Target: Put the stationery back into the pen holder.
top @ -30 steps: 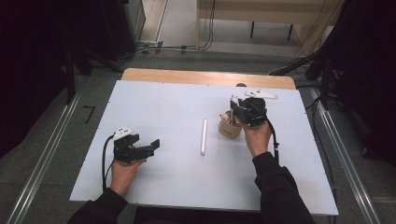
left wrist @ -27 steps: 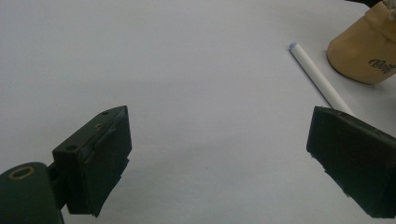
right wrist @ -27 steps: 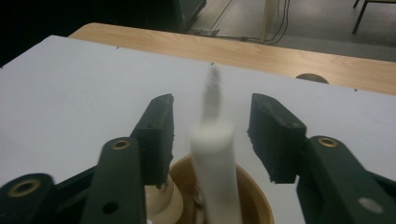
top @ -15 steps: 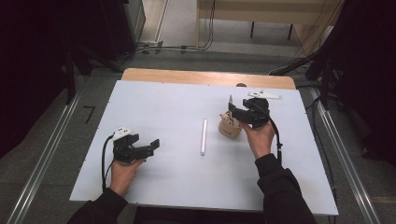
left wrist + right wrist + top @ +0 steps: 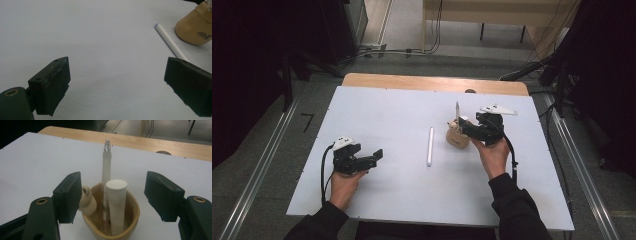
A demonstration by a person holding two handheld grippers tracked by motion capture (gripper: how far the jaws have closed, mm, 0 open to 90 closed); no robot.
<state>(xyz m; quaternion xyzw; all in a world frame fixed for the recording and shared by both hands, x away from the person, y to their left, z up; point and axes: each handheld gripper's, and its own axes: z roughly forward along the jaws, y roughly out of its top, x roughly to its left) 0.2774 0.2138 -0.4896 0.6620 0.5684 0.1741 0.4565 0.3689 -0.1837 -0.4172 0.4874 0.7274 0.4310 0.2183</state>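
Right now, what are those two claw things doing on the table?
A person holds a claw-like gripper in each hand at a white table. The right gripper has just been opening its jaws around a small tan holder, which has a pen and a white tube standing in it; the pads are not pressing on anything. The left gripper waits open above bare table. One white stick lies flat beside the holder.
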